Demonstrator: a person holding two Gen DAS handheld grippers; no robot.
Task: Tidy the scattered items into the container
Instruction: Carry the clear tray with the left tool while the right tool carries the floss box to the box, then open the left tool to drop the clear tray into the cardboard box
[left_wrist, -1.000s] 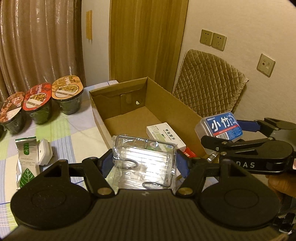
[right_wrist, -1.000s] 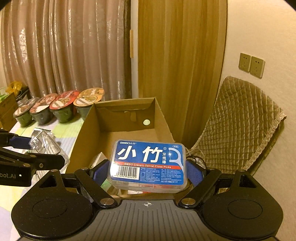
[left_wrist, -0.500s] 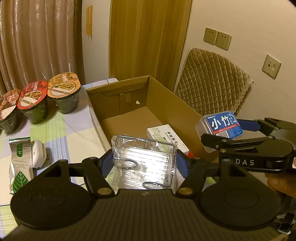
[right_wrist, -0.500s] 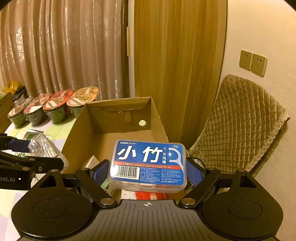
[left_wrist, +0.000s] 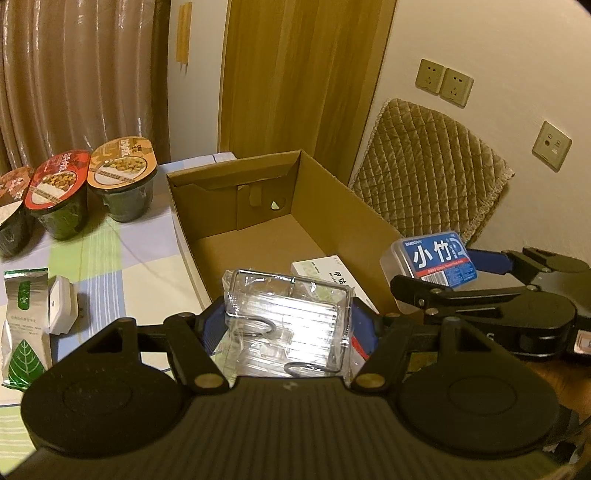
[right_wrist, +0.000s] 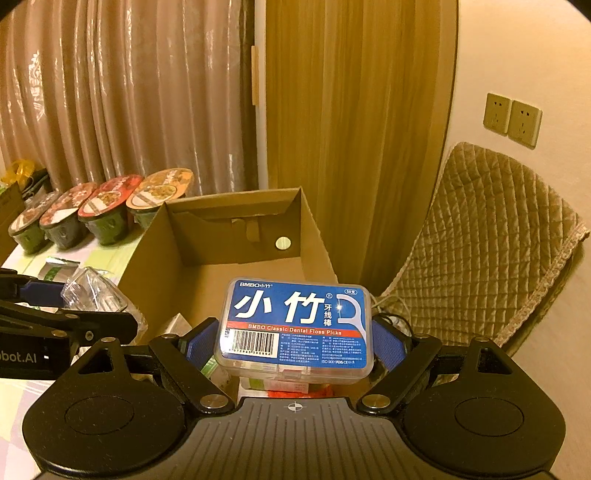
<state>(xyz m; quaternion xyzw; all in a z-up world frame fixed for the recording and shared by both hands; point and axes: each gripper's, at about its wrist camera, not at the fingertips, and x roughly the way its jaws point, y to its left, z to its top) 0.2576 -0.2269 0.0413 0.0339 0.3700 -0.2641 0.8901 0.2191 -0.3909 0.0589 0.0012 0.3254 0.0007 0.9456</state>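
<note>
The left claw (left_wrist: 288, 328) is clenched on a clear plastic packet (left_wrist: 286, 325) at lower centre, over the cardboard box (left_wrist: 332, 206)'s near rim. The right claw (right_wrist: 295, 341) grips the floss-pick case (right_wrist: 295, 325), low in its frame. Both crowd the same corner; they may collide, or the slick packet may slip onto the counter (left_wrist: 110, 251).

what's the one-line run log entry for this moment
left gripper: shut on clear plastic packet | right gripper: shut on blue floss-pick box | both above open cardboard box

Blue-and-red labelled floss box (right_wrist: 297, 326) between blue-padded black fingers (right_wrist: 201, 341). Clear packet (left_wrist: 286, 326) between the other blue pads. Plain brown carton (left_wrist: 266, 236) ahead. Green-leaf silver pouch (left_wrist: 24, 326), striped pastel check table (left_wrist: 110, 254) left of the fingers.
</note>
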